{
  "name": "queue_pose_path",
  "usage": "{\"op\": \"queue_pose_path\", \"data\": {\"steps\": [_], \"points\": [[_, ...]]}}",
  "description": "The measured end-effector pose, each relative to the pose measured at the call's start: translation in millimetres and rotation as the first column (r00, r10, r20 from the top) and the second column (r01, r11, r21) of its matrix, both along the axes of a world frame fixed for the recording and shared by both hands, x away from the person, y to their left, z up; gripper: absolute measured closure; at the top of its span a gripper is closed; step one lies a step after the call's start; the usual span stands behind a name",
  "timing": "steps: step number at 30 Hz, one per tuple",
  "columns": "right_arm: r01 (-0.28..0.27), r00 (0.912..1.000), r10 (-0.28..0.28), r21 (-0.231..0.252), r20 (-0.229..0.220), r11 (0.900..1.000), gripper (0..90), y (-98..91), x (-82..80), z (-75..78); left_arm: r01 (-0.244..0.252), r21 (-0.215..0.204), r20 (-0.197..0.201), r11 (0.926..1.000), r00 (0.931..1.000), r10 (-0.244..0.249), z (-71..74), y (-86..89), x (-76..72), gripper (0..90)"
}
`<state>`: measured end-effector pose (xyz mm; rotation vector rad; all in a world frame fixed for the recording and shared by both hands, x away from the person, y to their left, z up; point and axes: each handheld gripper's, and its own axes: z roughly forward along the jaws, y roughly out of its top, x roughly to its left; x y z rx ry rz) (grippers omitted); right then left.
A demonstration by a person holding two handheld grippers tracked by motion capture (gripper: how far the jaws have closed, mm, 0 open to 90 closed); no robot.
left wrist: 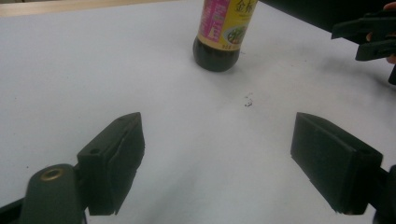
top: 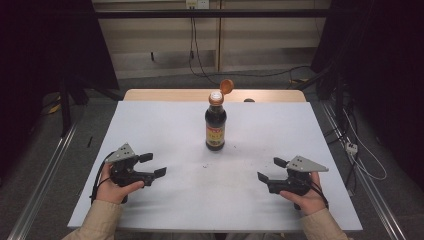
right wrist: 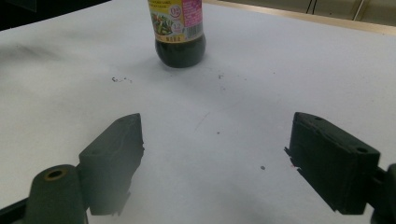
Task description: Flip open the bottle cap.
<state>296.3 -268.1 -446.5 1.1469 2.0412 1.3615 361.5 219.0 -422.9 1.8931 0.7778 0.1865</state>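
The bottle (top: pixel 215 125) stands upright at the centre of the high view, on the white desk (top: pixel 165 125), toward the far edge. Its orange flip cap (top: pixel 226 86) is hinged back, so the neck is exposed, probably ready for pouring or for closing.

The left gripper (top: pixel 153 165) rests at the lower left of the high view and the right gripper (top: pixel 272 169) at the lower right, both well apart from the bottle. Each points inward toward it, a likely stance for approaching from either side.

In the left gripper view the fingers (left wrist: pixel 114 158) stand apart with bare desk between them. In the right gripper view the fingers (right wrist: pixel 114 161) likewise stand apart and hold nothing. The bottle appears at top centre of both gripper views.
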Motion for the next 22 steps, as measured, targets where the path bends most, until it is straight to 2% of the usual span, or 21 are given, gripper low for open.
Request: {"op": "queue_pose_path", "data": {"steps": [10,22], "points": [[0.004,1.0,-0.004,-0.006,-0.002,1.0,17.4,-4.3,-1.9,-1.6,-0.003,0.021,0.0,0.9998,1.0,0.003,-2.2,3.9,-1.8,16.7],[0.008,0.9999,-0.008,-0.005,-0.01,1.0,17.4,-4.6,-0.8,-2.9,-0.009,0.025,0.001,0.9997,1.0,0.009,-3.8,5.9,-2.6,16.1]]}}
